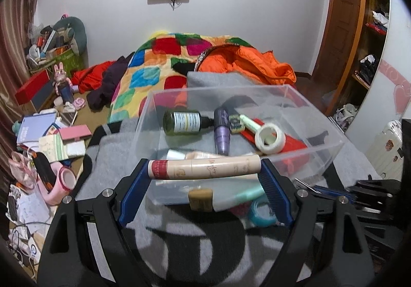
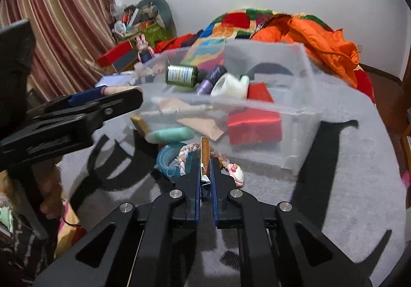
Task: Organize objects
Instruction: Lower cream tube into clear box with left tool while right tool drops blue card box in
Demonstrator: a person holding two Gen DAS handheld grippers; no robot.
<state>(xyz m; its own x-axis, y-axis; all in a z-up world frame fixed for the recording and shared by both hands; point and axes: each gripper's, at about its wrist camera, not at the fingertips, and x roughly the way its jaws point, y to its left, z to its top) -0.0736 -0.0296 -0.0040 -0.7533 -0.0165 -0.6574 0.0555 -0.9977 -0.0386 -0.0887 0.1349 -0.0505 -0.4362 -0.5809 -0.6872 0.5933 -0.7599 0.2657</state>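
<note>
My left gripper is shut on a beige tube with a red band, held crosswise by its ends over the near wall of a clear plastic box. Inside the box lie a green bottle, a purple bottle, a white tape roll and a red box. My right gripper is shut on a thin brown-and-gold packet, upright just before the box's front wall. One left finger shows at the left of the right wrist view.
On the grey blanket in front of the box lie a mint tube, a blue tape roll, a braided rope and a brown block. A patchwork quilt and an orange jacket lie behind. Clutter covers the left side.
</note>
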